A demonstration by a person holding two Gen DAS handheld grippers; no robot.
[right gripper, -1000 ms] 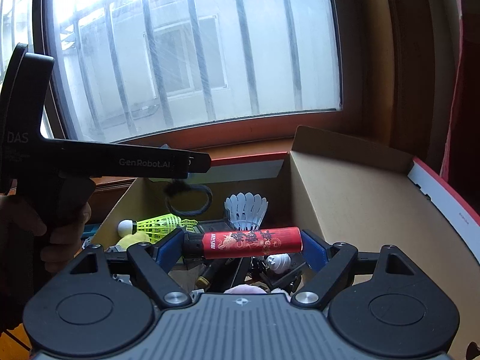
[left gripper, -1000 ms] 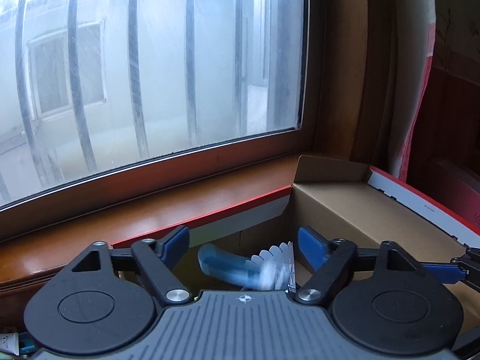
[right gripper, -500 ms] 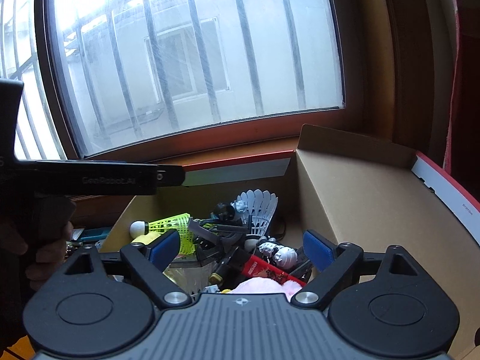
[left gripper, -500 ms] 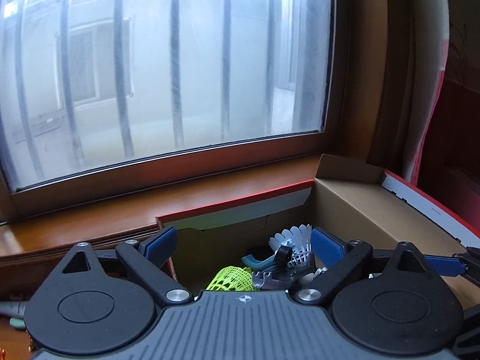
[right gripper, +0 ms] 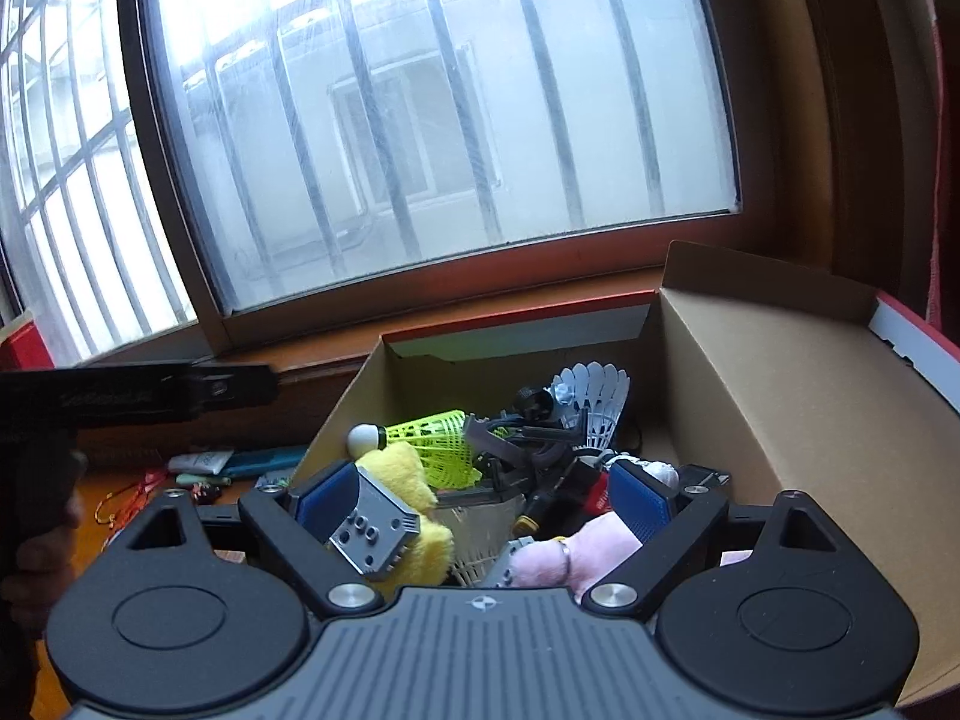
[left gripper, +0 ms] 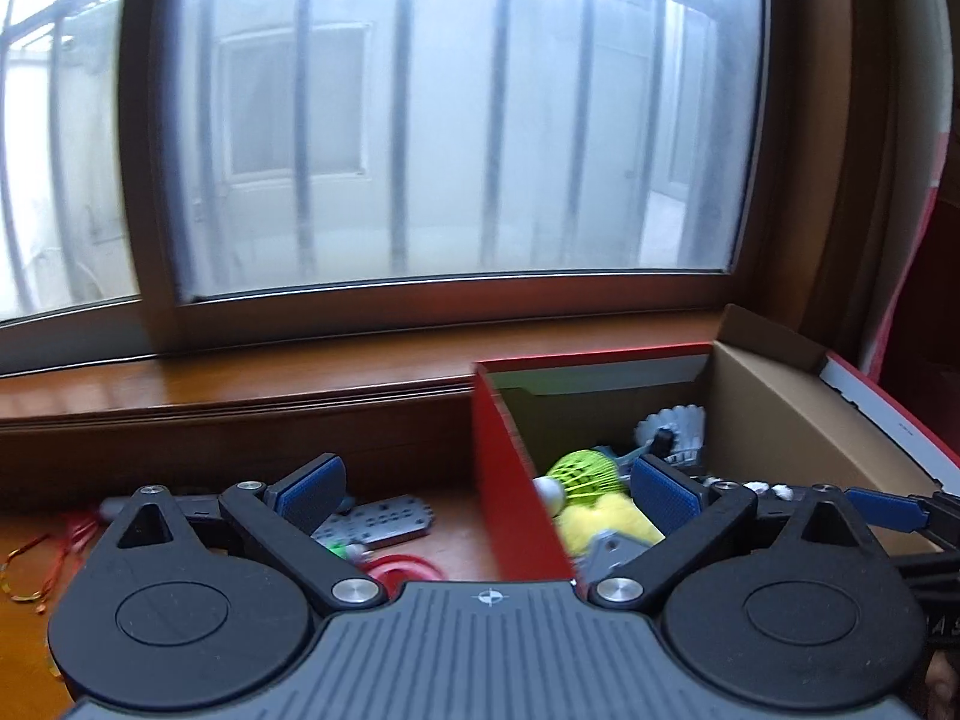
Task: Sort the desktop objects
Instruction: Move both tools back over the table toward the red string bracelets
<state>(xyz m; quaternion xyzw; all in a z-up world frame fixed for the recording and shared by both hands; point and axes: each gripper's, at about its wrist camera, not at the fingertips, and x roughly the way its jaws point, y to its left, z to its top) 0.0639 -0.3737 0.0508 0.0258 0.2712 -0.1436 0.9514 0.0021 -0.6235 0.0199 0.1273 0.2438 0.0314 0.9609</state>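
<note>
Left fingers [left gripper: 309,492]: spread wide, empty, straddling the cardboard box [left gripper: 510,480] wall.
Right fingers [right gripper: 639,501]: wide apart, empty, over the box's toys.

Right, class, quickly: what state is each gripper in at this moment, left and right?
Left gripper: open, holding nothing, straddling the red wall of the cardboard box.
Right gripper: open, holding nothing, above the clutter in the box.
</note>
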